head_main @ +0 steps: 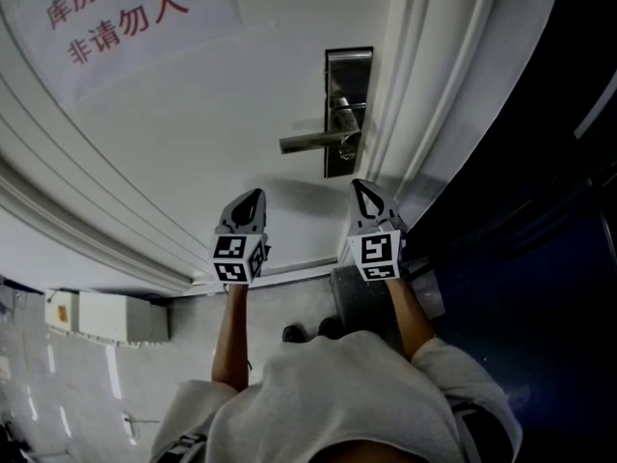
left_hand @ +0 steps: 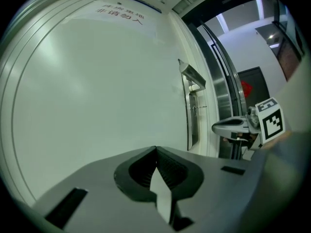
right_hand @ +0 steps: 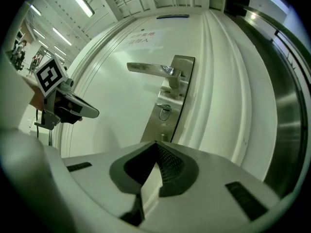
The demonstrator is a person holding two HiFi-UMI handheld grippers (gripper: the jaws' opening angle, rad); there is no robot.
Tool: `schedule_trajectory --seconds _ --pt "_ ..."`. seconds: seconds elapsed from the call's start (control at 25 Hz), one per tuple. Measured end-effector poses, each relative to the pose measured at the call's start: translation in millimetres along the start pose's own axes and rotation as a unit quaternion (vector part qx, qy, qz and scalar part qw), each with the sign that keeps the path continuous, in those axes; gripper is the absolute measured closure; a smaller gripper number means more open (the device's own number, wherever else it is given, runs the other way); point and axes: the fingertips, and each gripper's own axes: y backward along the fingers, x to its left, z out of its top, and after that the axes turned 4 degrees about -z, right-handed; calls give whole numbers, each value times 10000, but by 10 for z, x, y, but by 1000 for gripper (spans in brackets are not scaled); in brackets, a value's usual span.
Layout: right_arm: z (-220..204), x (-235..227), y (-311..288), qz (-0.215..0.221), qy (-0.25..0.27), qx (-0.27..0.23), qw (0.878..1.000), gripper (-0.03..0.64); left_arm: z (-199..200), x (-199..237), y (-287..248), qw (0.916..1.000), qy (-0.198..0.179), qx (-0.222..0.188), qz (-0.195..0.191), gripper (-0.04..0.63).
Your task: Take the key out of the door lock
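Observation:
A steel lock plate (head_main: pixel 347 114) with a lever handle (head_main: pixel 313 143) sits on the white door (head_main: pixel 193 143). The key (right_hand: pixel 165 111), with a small ring, sticks out of the keyhole below the handle; in the head view the key (head_main: pixel 350 149) is a small glint. My right gripper (head_main: pixel 363 188) is shut and empty, a short way below the plate, its tip (right_hand: pixel 155 143) pointing at the key. My left gripper (head_main: pixel 253 197) is shut and empty too, further left, facing bare door (left_hand: pixel 156 149). Neither touches the door.
A paper notice with red characters (head_main: pixel 116 17) is taped high on the door. The moulded door frame (head_main: pixel 424 114) runs right of the lock, with a dark opening (head_main: pixel 540 210) beyond. A white box (head_main: pixel 106 316) sits low at the left. Shoes (head_main: pixel 308 331) stand on the floor.

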Motion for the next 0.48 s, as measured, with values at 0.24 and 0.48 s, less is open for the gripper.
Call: schedule_trajectory --seconds 0.24,0.48 --pt "202 -38 54 -222 635 -73 9977 594 41 36 9 9999 0 -62 -148 577" --pt "361 -59 87 -457 1930 -111 9801 594 55 53 10 9997 6 -103 -229 577"
